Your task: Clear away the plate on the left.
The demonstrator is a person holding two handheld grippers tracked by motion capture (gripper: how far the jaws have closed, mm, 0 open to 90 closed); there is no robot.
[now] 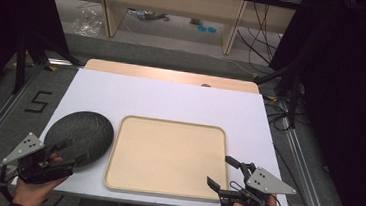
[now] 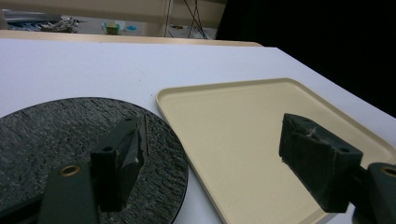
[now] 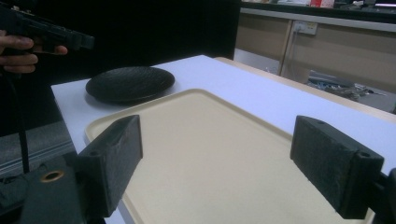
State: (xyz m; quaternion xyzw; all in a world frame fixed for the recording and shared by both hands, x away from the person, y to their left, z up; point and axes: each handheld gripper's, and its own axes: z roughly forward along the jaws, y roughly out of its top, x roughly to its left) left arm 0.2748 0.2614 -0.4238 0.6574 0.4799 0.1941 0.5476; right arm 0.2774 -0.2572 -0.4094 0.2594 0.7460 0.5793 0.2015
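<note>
Just beyond the open left hand-held gripper (image 1: 68, 154) lies the black plate (image 1: 80, 135), ungrasped.

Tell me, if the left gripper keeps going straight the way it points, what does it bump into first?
Probably the black plate. The left gripper is open, with one jaw over the plate's rim and the other over the beige tray beside it. Height above them is hard to judge, so it might skim over.

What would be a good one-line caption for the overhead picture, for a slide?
Two hand-held grippers, left and right, both open, hover beside a black plate and an empty beige tray on a white table.
</note>
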